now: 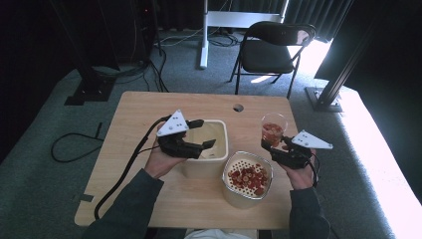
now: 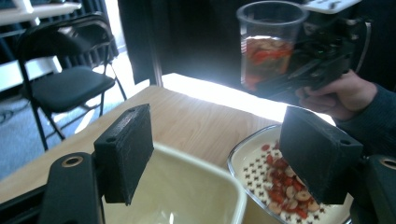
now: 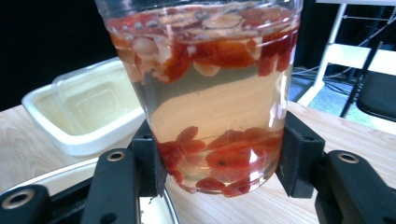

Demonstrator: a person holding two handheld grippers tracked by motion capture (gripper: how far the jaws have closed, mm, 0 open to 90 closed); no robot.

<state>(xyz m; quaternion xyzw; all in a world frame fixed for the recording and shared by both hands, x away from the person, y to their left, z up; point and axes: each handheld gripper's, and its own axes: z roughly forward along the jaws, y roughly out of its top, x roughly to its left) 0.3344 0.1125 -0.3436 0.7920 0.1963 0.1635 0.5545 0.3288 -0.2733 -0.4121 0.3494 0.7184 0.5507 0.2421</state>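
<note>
cup [image 3: 205,93] unlabelled, clear plastic

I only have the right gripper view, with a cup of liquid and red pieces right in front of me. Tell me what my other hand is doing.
Observer: Your left gripper hangs over the cream tub, fingers open with nothing between them.
Operator: Now tell me what sits beside that tub.
Observer: A strainer bowl stands right next to it, on the side towards you, with red and pale pieces lying on its perforated insert.
Operator: Check the cup from outside.
Observer: The right gripper holds the clear cup upright, beyond the strainer bowl and off to its right, not over it; the top of the cup is unfilled.
</note>
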